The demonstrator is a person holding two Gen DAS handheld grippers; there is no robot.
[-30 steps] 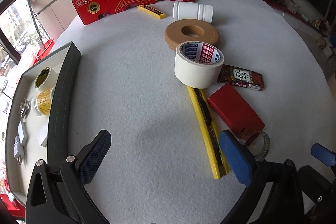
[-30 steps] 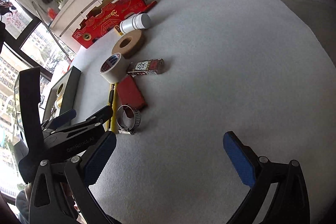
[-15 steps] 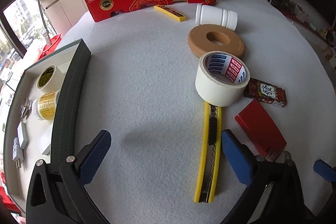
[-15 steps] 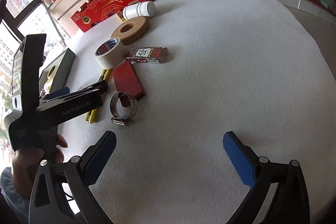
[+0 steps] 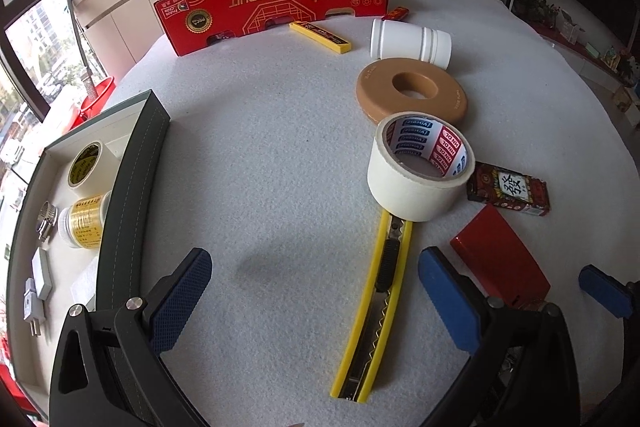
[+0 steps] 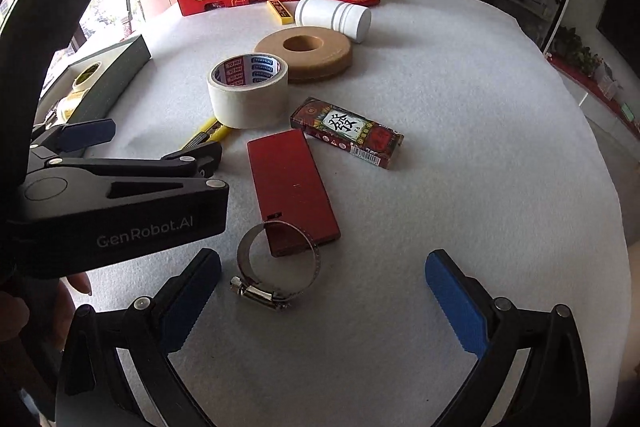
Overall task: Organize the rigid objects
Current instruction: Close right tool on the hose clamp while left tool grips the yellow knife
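Observation:
My left gripper (image 5: 316, 303) is open and empty, low over the white table; a yellow utility knife (image 5: 376, 307) lies between its fingers, its far end under a white tape roll (image 5: 416, 175). My right gripper (image 6: 320, 299) is open too, with a metal hose clamp (image 6: 276, 271) lying just ahead of its left finger. Past the clamp lie a flat red box (image 6: 292, 191) and a printed card pack (image 6: 348, 133). A brown ring (image 5: 412, 95), a white jar (image 5: 412, 41) on its side and a small yellow case (image 5: 320, 37) sit farther back.
A dark-rimmed tray (image 5: 132, 187) on the left holds tape rolls, a gold-label jar, a clamp and plugs. A red cardboard carton (image 5: 276, 7) stands at the table's back. The left gripper's body (image 6: 120, 203) and a hand crowd the right wrist view's left side.
Both grippers have swung and moved in toward the objects. The knife now lies between the left fingers, and the hose clamp has come close in front of the right gripper. Both stayed open.

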